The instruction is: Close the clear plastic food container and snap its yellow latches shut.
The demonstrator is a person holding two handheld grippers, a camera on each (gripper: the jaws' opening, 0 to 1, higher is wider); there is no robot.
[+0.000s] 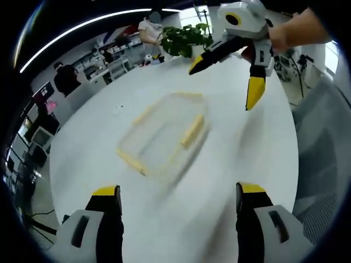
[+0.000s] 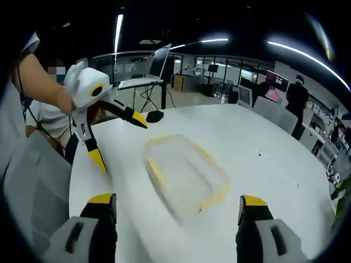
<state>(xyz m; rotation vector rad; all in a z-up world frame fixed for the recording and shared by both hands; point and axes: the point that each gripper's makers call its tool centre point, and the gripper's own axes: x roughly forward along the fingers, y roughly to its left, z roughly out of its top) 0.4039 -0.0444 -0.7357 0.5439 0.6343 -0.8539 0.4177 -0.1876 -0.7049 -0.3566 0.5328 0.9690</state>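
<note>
Here the clear rectangular plastic container with yellow latches (image 1: 164, 134) lies blurred on the round white table (image 1: 258, 159); both the left gripper (image 1: 178, 197) and right gripper (image 2: 178, 205) hover spread wide, empty. Best descend squarely over opposite latches.

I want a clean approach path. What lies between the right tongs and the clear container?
Only bare white table in the right gripper view, between the open right tongs and the container.
</note>
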